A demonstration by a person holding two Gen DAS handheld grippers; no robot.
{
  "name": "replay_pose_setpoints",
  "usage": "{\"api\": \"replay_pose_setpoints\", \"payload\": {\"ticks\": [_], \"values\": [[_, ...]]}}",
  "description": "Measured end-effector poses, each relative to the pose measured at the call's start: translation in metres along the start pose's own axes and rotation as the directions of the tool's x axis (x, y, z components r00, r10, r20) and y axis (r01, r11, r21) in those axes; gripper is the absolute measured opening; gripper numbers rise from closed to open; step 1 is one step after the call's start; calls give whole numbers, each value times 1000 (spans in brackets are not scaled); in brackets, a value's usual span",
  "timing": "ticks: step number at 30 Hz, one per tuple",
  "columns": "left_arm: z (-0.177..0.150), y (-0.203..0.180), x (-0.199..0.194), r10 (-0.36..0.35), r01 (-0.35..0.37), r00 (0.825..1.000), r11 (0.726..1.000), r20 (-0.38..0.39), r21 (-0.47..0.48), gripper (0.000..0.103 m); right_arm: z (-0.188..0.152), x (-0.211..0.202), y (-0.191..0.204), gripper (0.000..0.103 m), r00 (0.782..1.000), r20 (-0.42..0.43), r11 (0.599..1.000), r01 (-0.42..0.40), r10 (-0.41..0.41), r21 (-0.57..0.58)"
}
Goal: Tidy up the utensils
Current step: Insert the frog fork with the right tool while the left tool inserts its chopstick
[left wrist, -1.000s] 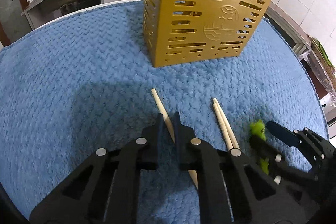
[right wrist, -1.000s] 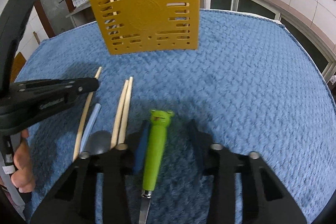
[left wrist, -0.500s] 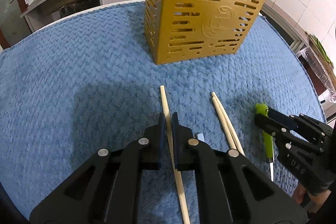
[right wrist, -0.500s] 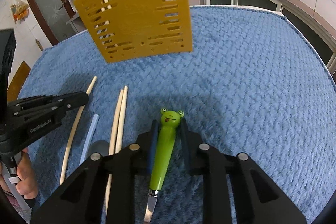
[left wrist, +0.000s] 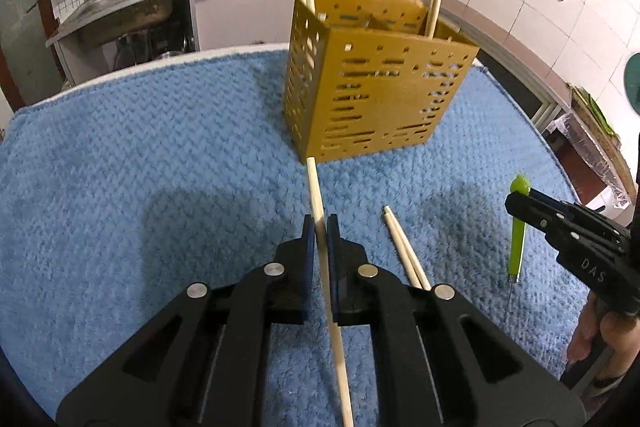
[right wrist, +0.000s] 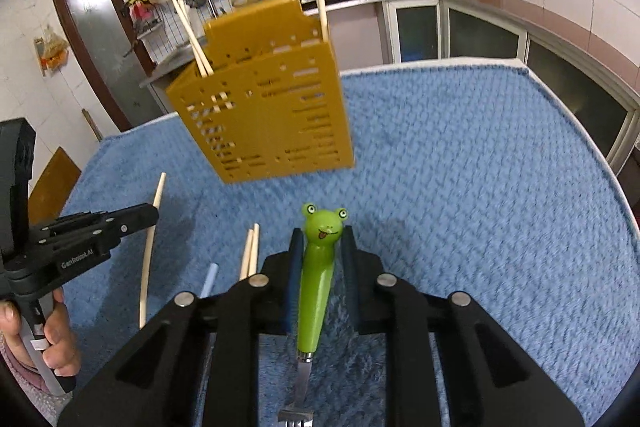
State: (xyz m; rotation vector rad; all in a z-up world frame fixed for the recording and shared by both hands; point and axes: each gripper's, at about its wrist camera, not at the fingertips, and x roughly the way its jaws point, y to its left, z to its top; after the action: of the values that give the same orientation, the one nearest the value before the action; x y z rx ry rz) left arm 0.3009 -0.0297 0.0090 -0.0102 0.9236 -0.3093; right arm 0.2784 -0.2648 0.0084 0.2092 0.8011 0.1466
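From the left wrist: the left gripper [left wrist: 318, 227] is clenched on a single chopstick [left wrist: 316, 187], whose tip points toward the foot of a gold slotted utensil holder [left wrist: 376, 99] standing on a counter under a blue towel [left wrist: 140, 167]. More chopsticks stand upright in the holder's back compartments. A loose pair of chopsticks [left wrist: 404, 251] lies on the towel just right of the gripper. Farther right, the right gripper [left wrist: 520, 205], carried in a person's hand [left wrist: 600, 339], grips a green-handled fork [left wrist: 519, 227], which hangs clear of the towel.

From the right wrist: the right gripper [right wrist: 320, 239] grasps the fork [right wrist: 318, 267] by its frog-faced handle, tines toward the camera. The holder [right wrist: 264, 115] stands beyond it. At left, the left gripper [right wrist: 150, 215], held by a hand [right wrist: 52, 339], clasps the chopstick [right wrist: 152, 235]. The loose pair [right wrist: 250, 255] and a pale blue handle [right wrist: 210, 279], mostly hidden, lie on the towel [right wrist: 480, 187] between the two grippers.
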Motion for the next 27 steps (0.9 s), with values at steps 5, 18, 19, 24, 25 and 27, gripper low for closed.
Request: {"api": "replay_pose_setpoints", "payload": {"ticks": [5, 18, 19, 24, 25, 27], "values": [[5, -1, -25, -18, 18, 998, 1000, 53, 0, 4, 6, -15, -1, 19, 999, 43, 1000, -11, 11, 0], [6, -16, -74, -7, -2, 982, 999, 188, 48, 4, 12, -39, 8, 18, 991, 133, 999, -3, 8, -34], [6, -16, -75, -9, 0, 982, 999, 190, 47, 4, 12, -40, 7, 18, 991, 136, 999, -4, 8, -33], [7, -13, -80, -4, -7, 978, 999, 210, 48, 4, 13, -44, 9, 18, 988, 152, 999, -1, 7, -39], [7, -13, -81, -3, -7, 977, 999, 212, 46, 4, 13, -44, 9, 18, 988, 154, 999, 0, 7, -39], [6, -12, -81, -4, -5, 977, 999, 213, 45, 4, 13, -46, 10, 18, 987, 159, 999, 1, 6, -41]]}}
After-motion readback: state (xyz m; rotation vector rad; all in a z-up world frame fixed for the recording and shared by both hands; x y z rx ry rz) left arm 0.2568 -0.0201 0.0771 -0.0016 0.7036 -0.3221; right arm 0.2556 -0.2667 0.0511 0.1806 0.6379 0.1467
